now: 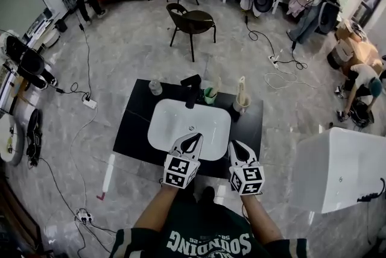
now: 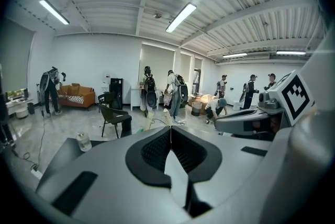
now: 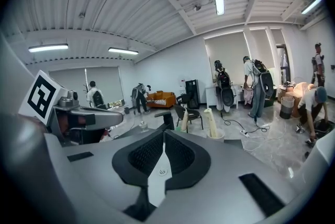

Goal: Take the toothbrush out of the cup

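A white cup (image 1: 241,105) stands at the back right of the black counter (image 1: 135,128) with a tall cream item (image 1: 242,88) upright in it. It shows again as the white cup (image 3: 215,135) in the right gripper view. A green cup (image 1: 210,95) beside the black faucet (image 1: 192,89) also holds a pale upright item (image 3: 184,120). Which of these is the toothbrush I cannot tell. My left gripper (image 1: 192,140) (image 2: 170,127) and right gripper (image 1: 233,143) (image 3: 164,132) are both shut and empty, over the near rim of the white sink (image 1: 161,130), well short of the cups.
A small clear bottle (image 1: 155,87) (image 2: 82,141) stands at the counter's back left. A dark chair (image 1: 191,22) sits beyond the counter, cables trail over the floor, and a white cabinet (image 1: 338,169) stands to the right. Several people work along the room's far side.
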The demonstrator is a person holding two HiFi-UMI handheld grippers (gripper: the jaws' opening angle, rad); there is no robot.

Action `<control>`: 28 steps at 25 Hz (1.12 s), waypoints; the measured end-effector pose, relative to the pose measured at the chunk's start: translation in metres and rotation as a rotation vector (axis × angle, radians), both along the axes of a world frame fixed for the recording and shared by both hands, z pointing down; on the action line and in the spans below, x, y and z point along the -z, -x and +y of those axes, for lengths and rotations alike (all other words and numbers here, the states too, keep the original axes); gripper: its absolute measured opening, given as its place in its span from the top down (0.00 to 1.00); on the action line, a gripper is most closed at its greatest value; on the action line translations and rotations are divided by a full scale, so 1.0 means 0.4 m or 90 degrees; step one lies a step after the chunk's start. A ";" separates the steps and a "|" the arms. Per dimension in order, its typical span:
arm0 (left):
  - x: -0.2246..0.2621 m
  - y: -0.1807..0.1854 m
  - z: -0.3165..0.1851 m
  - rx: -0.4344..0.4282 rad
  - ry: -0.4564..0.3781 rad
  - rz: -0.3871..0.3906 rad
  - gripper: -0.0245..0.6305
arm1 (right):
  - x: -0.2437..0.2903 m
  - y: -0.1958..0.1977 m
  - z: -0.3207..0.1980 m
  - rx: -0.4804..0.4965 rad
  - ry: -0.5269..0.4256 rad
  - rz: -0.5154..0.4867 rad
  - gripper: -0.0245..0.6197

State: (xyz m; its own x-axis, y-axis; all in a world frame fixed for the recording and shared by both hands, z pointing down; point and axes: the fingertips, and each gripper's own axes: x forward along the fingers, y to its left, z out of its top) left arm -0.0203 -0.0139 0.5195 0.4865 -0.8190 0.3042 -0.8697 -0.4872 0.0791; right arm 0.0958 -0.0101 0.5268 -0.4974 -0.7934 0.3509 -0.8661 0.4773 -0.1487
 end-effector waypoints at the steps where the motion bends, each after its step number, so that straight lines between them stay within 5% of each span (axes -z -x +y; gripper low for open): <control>1: -0.006 0.008 -0.019 -0.005 0.001 0.001 0.94 | -0.003 0.008 -0.020 -0.005 0.000 0.000 0.90; 18: -0.066 0.107 -0.269 -0.127 0.039 0.027 0.94 | -0.044 0.115 -0.234 -0.124 0.044 0.010 0.90; 28: -0.101 0.114 -0.342 -0.124 0.060 0.027 0.94 | -0.089 0.143 -0.339 -0.106 0.069 0.017 0.89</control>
